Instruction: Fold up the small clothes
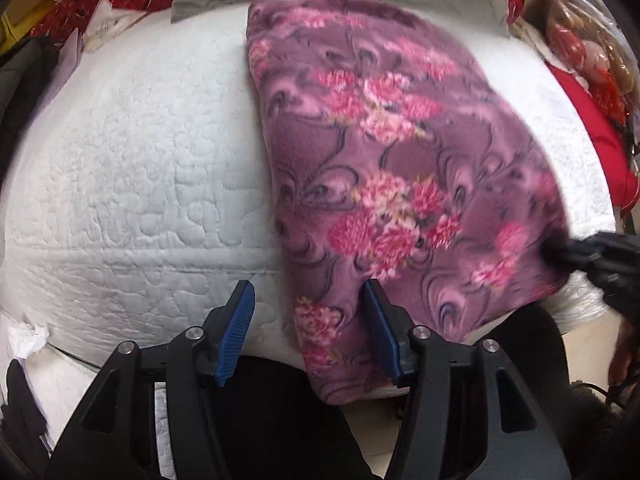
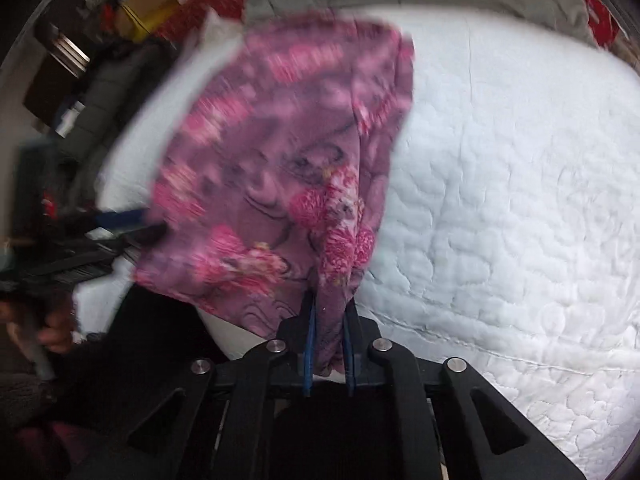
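A purple fleece garment with pink flowers (image 1: 384,168) lies on the white quilted bedcover (image 1: 140,160), its near edge overhanging. The right gripper (image 2: 329,344) is clamped on its corner; the left gripper (image 1: 308,320) stands apart, straddling its edge.

Both wrist views: steeply down, cloth (image 1: 384,168) shared

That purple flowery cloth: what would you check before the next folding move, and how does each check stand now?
1. Right gripper clamped on the purple cloth: ok.
2. Left gripper gripping the cloth: not ok, jaws open, its near edge between them.
3. Cloth lying flat: not ok, the right corner is bunched.
4. White quilt bare beside the cloth: ok.
5. Edges lined up: cannot tell, blurred.
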Demonstrator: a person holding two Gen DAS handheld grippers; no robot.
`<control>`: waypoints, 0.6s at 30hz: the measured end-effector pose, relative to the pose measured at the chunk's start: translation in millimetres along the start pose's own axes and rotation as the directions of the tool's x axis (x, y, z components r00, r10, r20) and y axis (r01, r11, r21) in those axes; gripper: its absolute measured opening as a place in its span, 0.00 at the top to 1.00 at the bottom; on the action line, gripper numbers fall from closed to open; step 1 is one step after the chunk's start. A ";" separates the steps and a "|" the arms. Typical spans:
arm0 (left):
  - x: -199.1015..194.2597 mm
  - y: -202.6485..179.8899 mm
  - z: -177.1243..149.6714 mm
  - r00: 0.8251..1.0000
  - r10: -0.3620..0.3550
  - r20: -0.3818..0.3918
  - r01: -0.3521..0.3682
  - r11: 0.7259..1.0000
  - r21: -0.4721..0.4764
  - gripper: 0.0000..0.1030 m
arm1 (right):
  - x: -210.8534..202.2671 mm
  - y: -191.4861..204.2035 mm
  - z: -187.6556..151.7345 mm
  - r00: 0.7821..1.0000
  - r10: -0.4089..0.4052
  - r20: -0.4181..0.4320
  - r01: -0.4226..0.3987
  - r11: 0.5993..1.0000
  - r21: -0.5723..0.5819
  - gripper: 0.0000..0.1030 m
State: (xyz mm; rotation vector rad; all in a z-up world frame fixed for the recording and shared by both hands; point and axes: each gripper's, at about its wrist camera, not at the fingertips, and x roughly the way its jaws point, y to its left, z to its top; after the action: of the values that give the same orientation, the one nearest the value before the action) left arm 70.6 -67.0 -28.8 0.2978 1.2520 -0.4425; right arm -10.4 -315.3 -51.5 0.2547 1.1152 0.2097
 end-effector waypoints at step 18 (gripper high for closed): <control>9.7 3.0 47.6 0.997 -0.071 0.043 0.075 0.991 -0.110 0.34 | 4.5 27.2 49.6 0.980 -0.124 0.158 0.139 0.986 -0.088 0.77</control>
State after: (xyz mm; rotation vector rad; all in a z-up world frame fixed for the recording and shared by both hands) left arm 114.5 -87.4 -24.2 0.1484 1.2469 -0.4372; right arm 35.3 -293.0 -26.4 0.1062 0.9632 0.1243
